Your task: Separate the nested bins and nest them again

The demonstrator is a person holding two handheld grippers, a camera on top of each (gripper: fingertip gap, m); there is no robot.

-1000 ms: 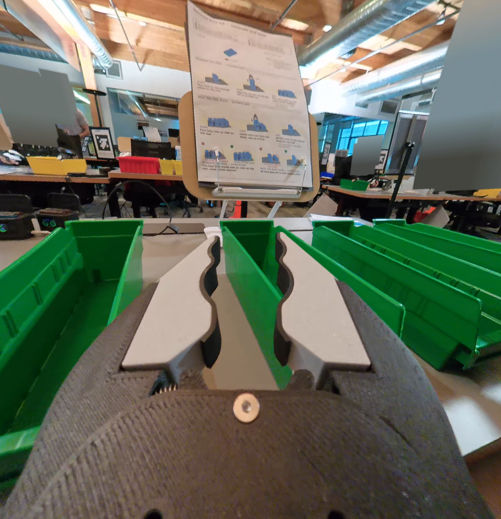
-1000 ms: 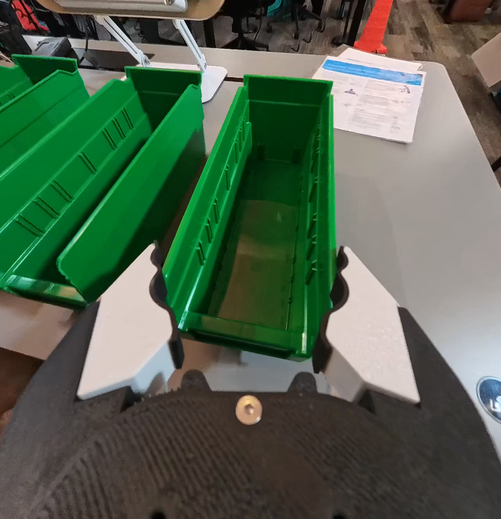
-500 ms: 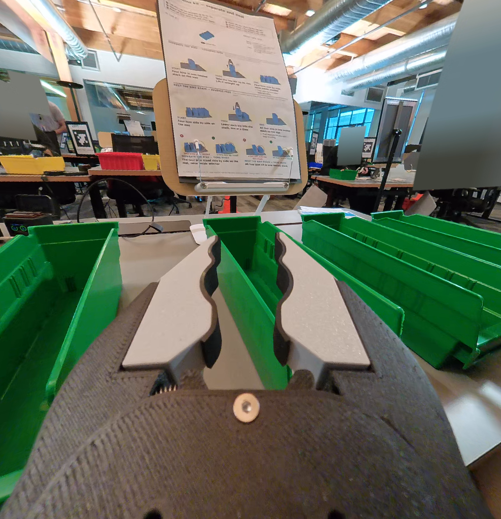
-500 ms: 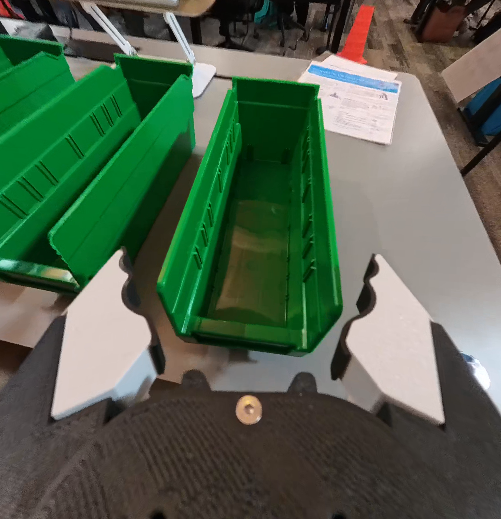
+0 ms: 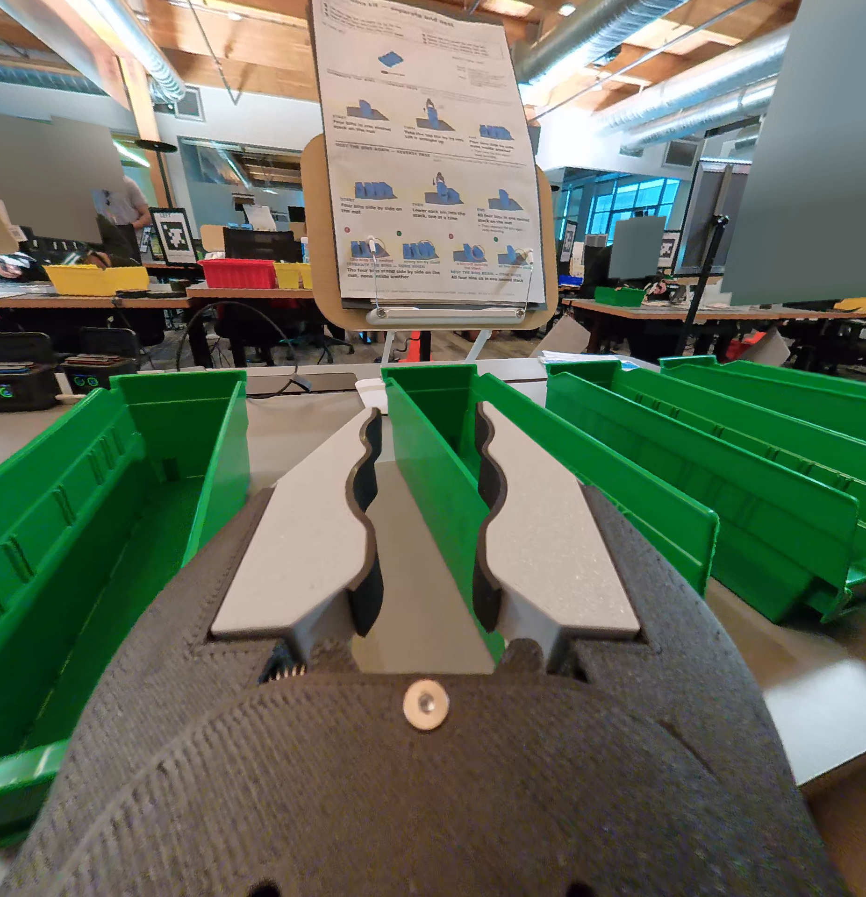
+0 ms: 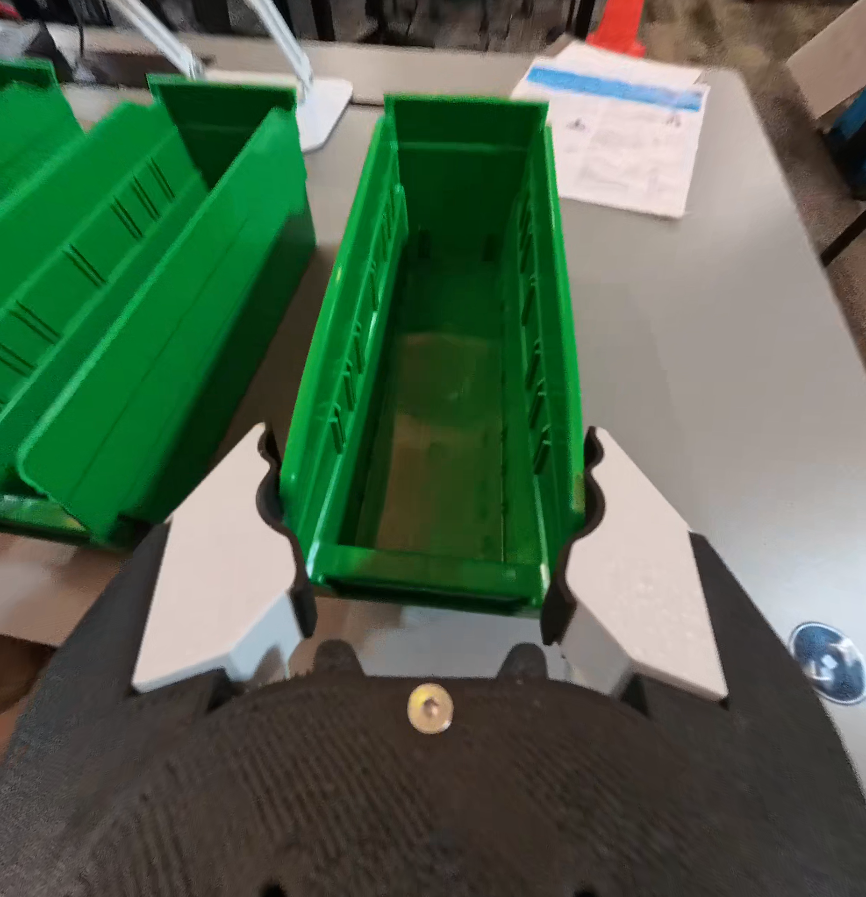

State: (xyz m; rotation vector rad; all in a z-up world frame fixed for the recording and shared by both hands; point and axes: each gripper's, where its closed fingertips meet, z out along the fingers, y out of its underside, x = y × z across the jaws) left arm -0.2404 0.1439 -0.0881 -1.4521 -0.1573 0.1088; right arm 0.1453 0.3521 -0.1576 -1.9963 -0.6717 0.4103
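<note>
Several long green bins stand side by side on a grey table (image 6: pixel 688 388). My left gripper (image 5: pixel 426 417) is open and straddles the left wall of the second bin from the left (image 5: pixel 431 485): the right finger is inside that bin against the wall, the left finger is outside with a gap. The leftmost bin (image 5: pixel 105 485) lies beside it, and two more bins (image 5: pixel 664 461) lie to the right. My right gripper (image 6: pixel 427 437) is shut on the near end of the rightmost bin (image 6: pixel 552 291), with a pad on each side wall. The neighbouring bin (image 6: pixel 178 291) is to its left.
A document stand with an instruction sheet (image 5: pixel 426 170) stands behind the bins; its white base (image 6: pixel 319 111) is on the table. A printed sheet (image 6: pixel 625 131) lies at the far right corner. A round blue sticker (image 6: pixel 829 662) is near the table's right edge.
My right gripper was around the bin's end, opened wide and drew back, and has now closed on the bin's near end again. My left gripper shifted slightly and kept the same opening over the wall.
</note>
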